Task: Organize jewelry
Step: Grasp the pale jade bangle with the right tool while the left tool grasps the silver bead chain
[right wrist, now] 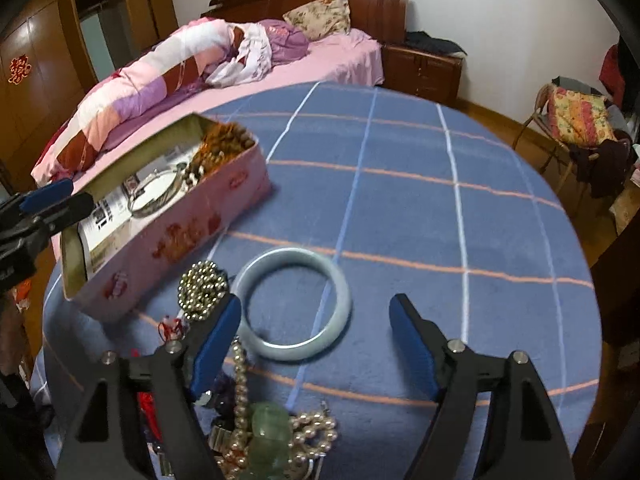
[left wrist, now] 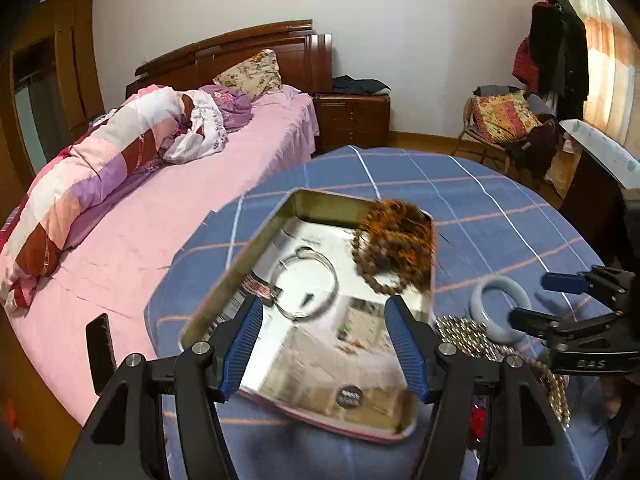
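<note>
A pink metal tin (left wrist: 236, 264) (right wrist: 224, 208) lies open on the blue checked table. In it lie a silver bangle (left wrist: 304, 286) (right wrist: 154, 196) and brown bead strings (left wrist: 396, 248) (right wrist: 224, 140). My left gripper (left wrist: 324, 320) is open and empty, just above the tin's near end. A pale jade bangle (right wrist: 294, 304) (left wrist: 500, 300) lies flat on the cloth. My right gripper (right wrist: 314, 316) is open and empty, its fingers either side of that bangle. A gold bead chain (right wrist: 202, 288) (left wrist: 464, 332), pearls (right wrist: 316, 428) and green beads (right wrist: 270, 424) lie near me.
The round table with its blue cloth (right wrist: 440, 220) stands against a bed with a pink sheet (left wrist: 120, 248) and a rolled quilt (left wrist: 92, 168). A chair with a cushion (right wrist: 576, 120) stands at the right. A bedside cabinet (left wrist: 352, 120) stands by the wall.
</note>
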Available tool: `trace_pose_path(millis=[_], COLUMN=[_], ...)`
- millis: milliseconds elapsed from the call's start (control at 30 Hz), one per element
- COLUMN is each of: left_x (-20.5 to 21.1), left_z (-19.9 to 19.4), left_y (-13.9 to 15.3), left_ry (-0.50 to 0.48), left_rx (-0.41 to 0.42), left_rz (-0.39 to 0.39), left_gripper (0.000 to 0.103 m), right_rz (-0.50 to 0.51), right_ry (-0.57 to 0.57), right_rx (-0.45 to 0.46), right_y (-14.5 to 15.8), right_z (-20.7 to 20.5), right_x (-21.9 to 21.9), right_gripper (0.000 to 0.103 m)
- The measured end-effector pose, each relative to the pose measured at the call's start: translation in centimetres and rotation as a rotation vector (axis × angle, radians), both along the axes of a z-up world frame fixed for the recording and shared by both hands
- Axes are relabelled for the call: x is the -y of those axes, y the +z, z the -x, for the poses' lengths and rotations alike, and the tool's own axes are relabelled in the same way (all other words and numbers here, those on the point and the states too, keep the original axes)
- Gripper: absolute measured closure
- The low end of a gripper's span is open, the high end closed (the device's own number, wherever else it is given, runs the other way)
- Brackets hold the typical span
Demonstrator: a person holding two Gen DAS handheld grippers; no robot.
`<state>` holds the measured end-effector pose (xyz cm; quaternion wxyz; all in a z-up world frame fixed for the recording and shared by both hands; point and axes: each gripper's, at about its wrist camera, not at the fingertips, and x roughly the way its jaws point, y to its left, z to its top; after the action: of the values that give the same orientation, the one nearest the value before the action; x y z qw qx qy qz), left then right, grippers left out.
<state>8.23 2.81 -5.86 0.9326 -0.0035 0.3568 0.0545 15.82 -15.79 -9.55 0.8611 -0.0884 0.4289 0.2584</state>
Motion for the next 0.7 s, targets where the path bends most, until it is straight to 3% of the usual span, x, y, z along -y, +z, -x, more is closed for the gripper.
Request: trace_pose_path(millis=[100,500,600,633,700], left_x=[0.4,1.7,2.2,2.4,2.9], left_z=[0.2,0.4,0.4,0.4,0.4], left_y=[-0.3,-0.7,-0.6,-0.5,-0.4], left_ry=[-0.011,-0.031,-0.045,-0.05,-0.067], left_rx=[-0.005,-0.017,-0.014,-0.013,-0.011], left_rz=[0.003,0.007,0.007,0.006,0.006], left_gripper=[0.039,0.039,0.039,0.039,0.039], right_rz=[0.015,0.065,0.063,0.06,0.052], right_ry=[0.021,0.041,0.032,0.025,0.012], right_rx=[-0.002,-0.043,-0.041,-0.038,-0.051], right_y=[-0.4,-1.9,-1.8,-1.6,-1.6], right_z=[0.5,-0.7,-0.9,-0.9,-1.1], right_x=[-0.3,-1.3,-1.4,-1.3,-1.0], right_gripper=[0.016,0.014,0.018,0.025,0.025])
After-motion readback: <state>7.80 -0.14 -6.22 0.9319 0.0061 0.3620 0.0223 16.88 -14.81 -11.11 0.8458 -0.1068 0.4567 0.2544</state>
